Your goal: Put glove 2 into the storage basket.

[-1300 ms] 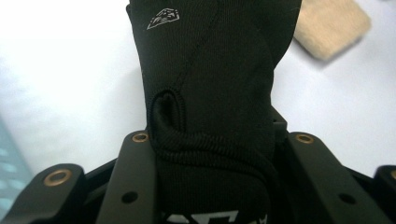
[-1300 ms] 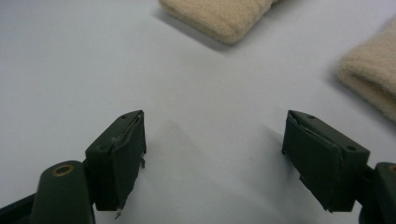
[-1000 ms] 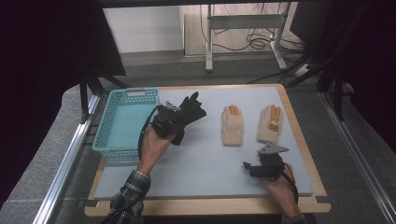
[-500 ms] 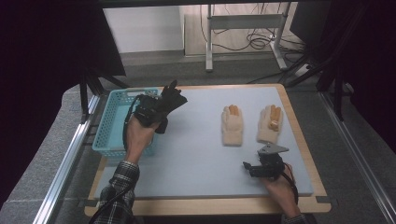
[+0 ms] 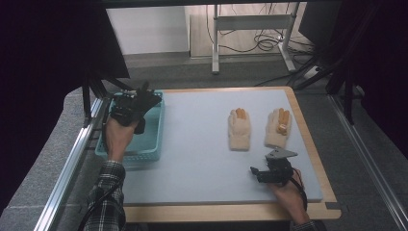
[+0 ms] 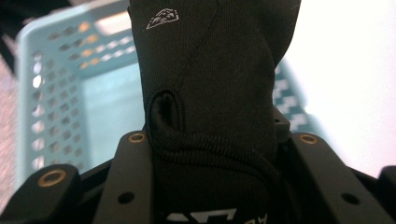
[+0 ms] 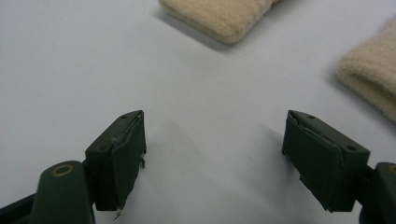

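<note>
Now: black glove over the basket

Your left tool (image 5: 137, 108) has its jaws clamped on a black glove (image 6: 210, 93), cuff pinched between them, fingers of the glove pointing away. You hold it above the teal basket (image 5: 153, 144) at the worktop's (image 5: 192, 159) left edge. Your right tool (image 7: 212, 158) rests low near the front right, jaws spread wide, nothing between them. Two cream gloves (image 5: 239, 129) lie flat side by side just beyond it, orange fingertips pointing away from you.
</note>
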The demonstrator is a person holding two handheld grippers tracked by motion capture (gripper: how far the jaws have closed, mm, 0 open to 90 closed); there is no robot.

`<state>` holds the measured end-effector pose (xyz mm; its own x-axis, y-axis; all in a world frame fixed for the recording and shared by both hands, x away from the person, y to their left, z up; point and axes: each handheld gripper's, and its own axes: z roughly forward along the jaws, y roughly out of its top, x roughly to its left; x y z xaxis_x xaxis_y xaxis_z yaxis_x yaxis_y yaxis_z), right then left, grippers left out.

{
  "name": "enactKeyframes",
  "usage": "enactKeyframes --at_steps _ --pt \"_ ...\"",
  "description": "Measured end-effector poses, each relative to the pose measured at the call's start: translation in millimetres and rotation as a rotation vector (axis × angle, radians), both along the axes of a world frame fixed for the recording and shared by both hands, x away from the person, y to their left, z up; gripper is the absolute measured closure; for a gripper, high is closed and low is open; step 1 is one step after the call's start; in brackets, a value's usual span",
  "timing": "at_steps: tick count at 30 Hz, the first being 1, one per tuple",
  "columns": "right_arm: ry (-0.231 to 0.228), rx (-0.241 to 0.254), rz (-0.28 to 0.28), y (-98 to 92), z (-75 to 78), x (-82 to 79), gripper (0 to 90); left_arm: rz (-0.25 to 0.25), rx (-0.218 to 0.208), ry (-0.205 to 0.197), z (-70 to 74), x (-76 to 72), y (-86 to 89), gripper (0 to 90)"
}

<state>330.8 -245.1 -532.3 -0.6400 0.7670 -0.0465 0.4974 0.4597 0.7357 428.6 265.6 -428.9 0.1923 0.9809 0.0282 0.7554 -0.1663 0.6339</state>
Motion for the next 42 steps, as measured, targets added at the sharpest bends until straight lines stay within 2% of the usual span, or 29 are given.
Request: enactKeyframes --at_steps 1,2,3,9,10,11,13,14,18,20,25,28,30,31,32,33,34,35,36,40,42 --pt "0.0 0.0 0.0 0.0 0.0 0.0 21.0 0.017 -0.001 0.009 -2.0 0.9 5.5 59.8" --pt "0.0 0.0 0.0 0.0 0.0 0.0 21.0 0.041 0.0 0.033 -7.1 2.8 15.8 59.6" --pt "0.0 0.0 0.0 0.0 0.0 0.0 21.0 0.041 0.0 0.033 -7.1 2.8 15.8 59.5" --pt "0.0 0.0 0.0 0.0 0.0 0.0 21.0 0.112 0.013 0.111 -27.4 8.9 37.0 58.6" --pt "0.0 0.0 0.0 0.0 0.0 0.0 21.0 0.129 0.021 0.135 -33.1 11.0 41.1 58.4" --pt "0.0 0.0 0.0 0.0 0.0 0.0 21.0 0.129 0.021 0.135 -33.1 11.0 41.1 58.3" --pt "0.0 0.001 -0.001 0.1 0.0 0.0 21.0 0.14 0.042 0.166 -39.4 13.6 44.7 58.2" --pt "0.0 -0.001 0.001 -0.1 0.0 0.1 21.0 0.155 0.066 0.194 -45.0 16.2 47.1 57.9" --pt "0.0 -0.001 0.001 -0.1 0.0 0.1 21.0 0.176 0.098 0.224 -51.8 19.3 49.9 57.7" --pt "0.0 -0.001 0.001 -0.1 0.0 0.0 21.0 0.198 0.125 0.26 -58.0 22.0 52.2 57.2" --pt "0.0 0.0 0.001 -0.1 0.0 0.1 21.0 0.209 0.14 0.297 -64.4 25.2 54.3 55.7" --pt "0.0 0.0 0.001 -0.1 0.0 0.0 21.0 0.199 0.146 0.321 -67.9 27.5 53.3 52.9" --pt "0.0 0.0 0.001 -0.1 0.0 0.1 21.0 0.19 0.146 0.336 -69.1 28.8 52.4 47.1" --pt "0.0 0.0 0.001 -0.1 0.0 0.0 21.0 0.18 0.144 0.343 -69.5 29.2 51.9 41.5" --pt "0.0 0.0 0.001 -0.1 0.0 0.1 21.0 0.165 0.14 0.341 -68.6 29.0 51.2 30.3" --pt "0.0 0.0 0.001 -0.1 0.0 0.1 21.0 0.165 0.14 0.341 -68.6 29.0 51.2 26.6" --pt "0.0 0.0 0.001 -0.1 0.0 0.0 21.0 0.16 0.137 0.337 -66.8 28.4 51.2 26.6" --pt "0.0 0.0 0.001 -0.1 0.0 0.0 21.0 0.158 0.135 0.332 -65.2 27.6 51.3 22.0" --pt "0.0 -0.001 0.001 -0.1 0.0 0.0 21.0 0.145 0.114 0.327 -60.9 25.5 51.3 13.0" --pt "0.0 -0.001 0.001 -0.1 0.0 0.0 21.0 0.129 0.099 0.301 -53.2 21.5 50.9 6.7" --pt "0.0 -0.001 0.001 -0.1 0.0 0.0 21.0 0.115 0.069 0.282 -47.4 18.3 52.1 4.1"
